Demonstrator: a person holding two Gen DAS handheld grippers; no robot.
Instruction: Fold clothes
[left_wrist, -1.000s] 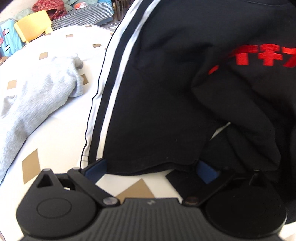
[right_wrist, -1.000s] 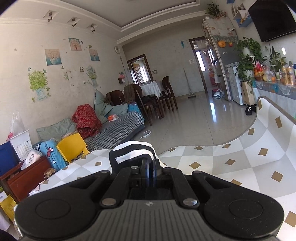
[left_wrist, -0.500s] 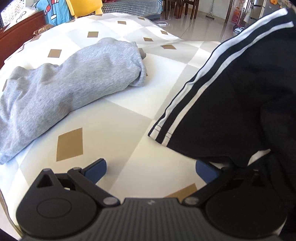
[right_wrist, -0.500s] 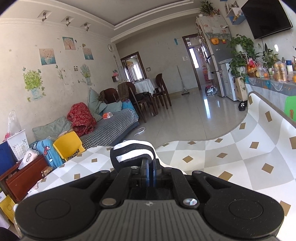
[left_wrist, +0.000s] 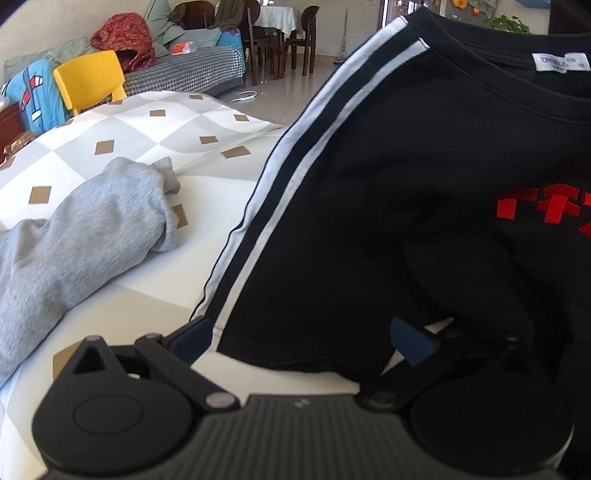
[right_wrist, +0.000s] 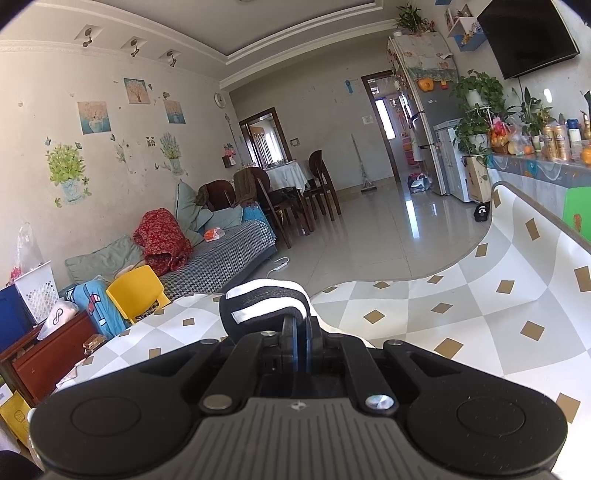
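A black T-shirt (left_wrist: 388, 221) with two white stripes down its sleeve and red characters on the chest hangs lifted above the table, filling the right of the left wrist view. My left gripper (left_wrist: 301, 341) is open; the sleeve's hem hangs between its blue pads (left_wrist: 192, 338), which do not press on it. My right gripper (right_wrist: 301, 325) is shut on a bunched, striped part of the black T-shirt (right_wrist: 264, 302), held up over the table. The shirt's lower part is hidden behind the left gripper's body.
A grey sweatshirt (left_wrist: 81, 236) lies crumpled at the left on the table cloth (left_wrist: 147, 280), which is white and grey with tan diamonds. Beyond the table's far edge stand a yellow chair (right_wrist: 135, 293), a checked sofa (right_wrist: 221, 254) and a dining set.
The left gripper has swung back toward the shirt: half a second ago the sleeve hung to its right, now the hem sits between the open pads. The right gripper keeps its grip.
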